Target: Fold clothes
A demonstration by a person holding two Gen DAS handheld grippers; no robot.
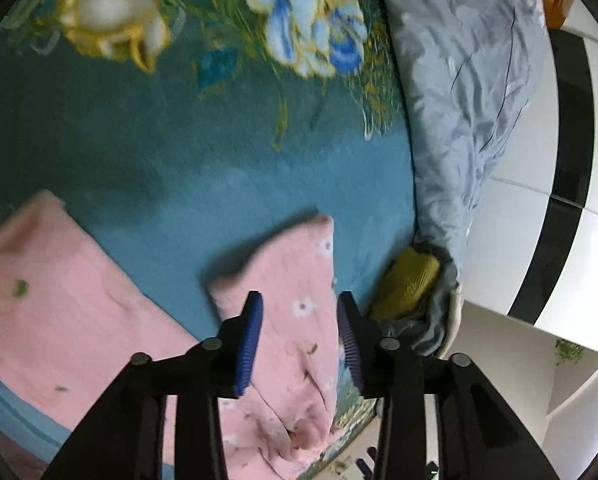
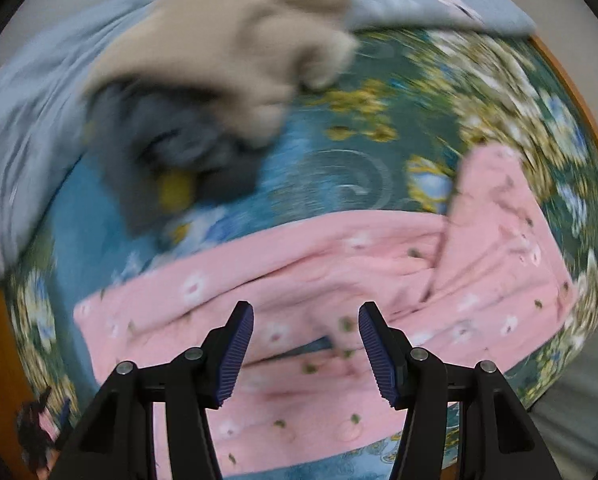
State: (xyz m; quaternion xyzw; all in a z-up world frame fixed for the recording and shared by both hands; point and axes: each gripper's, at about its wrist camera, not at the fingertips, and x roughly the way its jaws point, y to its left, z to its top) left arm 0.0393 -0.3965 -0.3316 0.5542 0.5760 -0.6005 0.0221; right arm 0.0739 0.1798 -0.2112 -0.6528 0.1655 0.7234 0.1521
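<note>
My left gripper [image 1: 299,340] has its jaws spread over a folded flap of the pink garment [image 1: 283,280], gripping nothing; my right gripper [image 2: 305,344] is spread too, above its middle. The garment lies low in both frames on the bed [image 1: 159,140]. It looks soft, light and floppy; I'd pinch a hem or corner. No readable writing.

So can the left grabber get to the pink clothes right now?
Probably yes. The left gripper is open right above the pink garment, and nothing lies between them.
</note>
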